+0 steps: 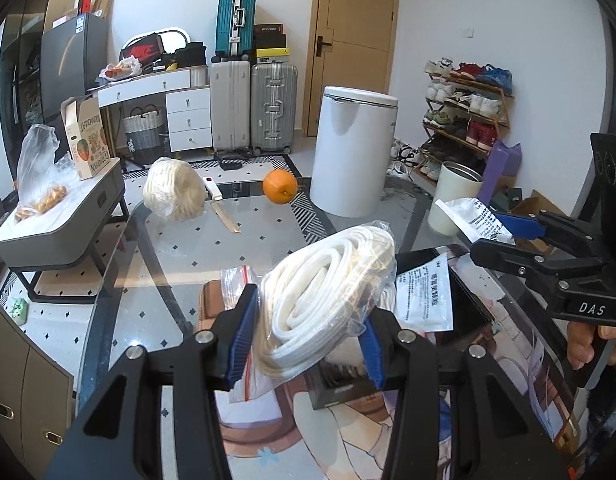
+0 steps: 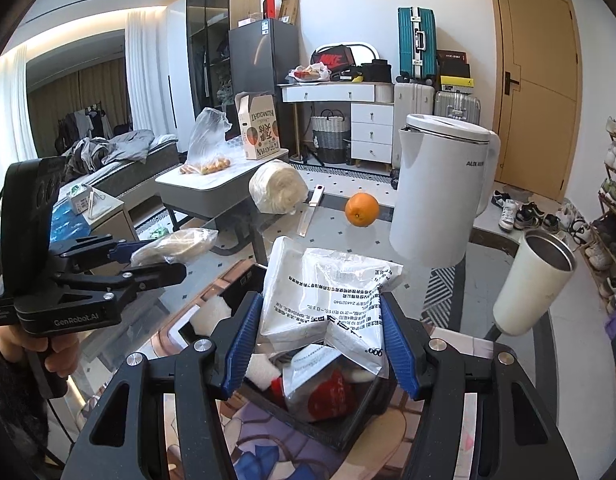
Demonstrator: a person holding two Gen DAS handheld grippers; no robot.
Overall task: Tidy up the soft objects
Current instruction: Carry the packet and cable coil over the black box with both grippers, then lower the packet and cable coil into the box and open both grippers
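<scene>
Left wrist: we see left gripper [image 1: 304, 340] clamped on rope bag [image 1: 328, 296]; right gripper [image 2: 322, 344] clamps packet [image 2: 328, 300].

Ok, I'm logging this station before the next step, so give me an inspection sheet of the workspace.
Surface: glass table, printed mat at the near end.
Job's things: bagged white rope coil; white printed pouch; black bin below.
Clutter: orange, second rope bundle, white kettle, tumbler.
Grippers: left gripper shut on the coil; right gripper shut on the pouch.
Cables: nothing seen.
Surroundings: suitcases, shoe rack, door.
</scene>
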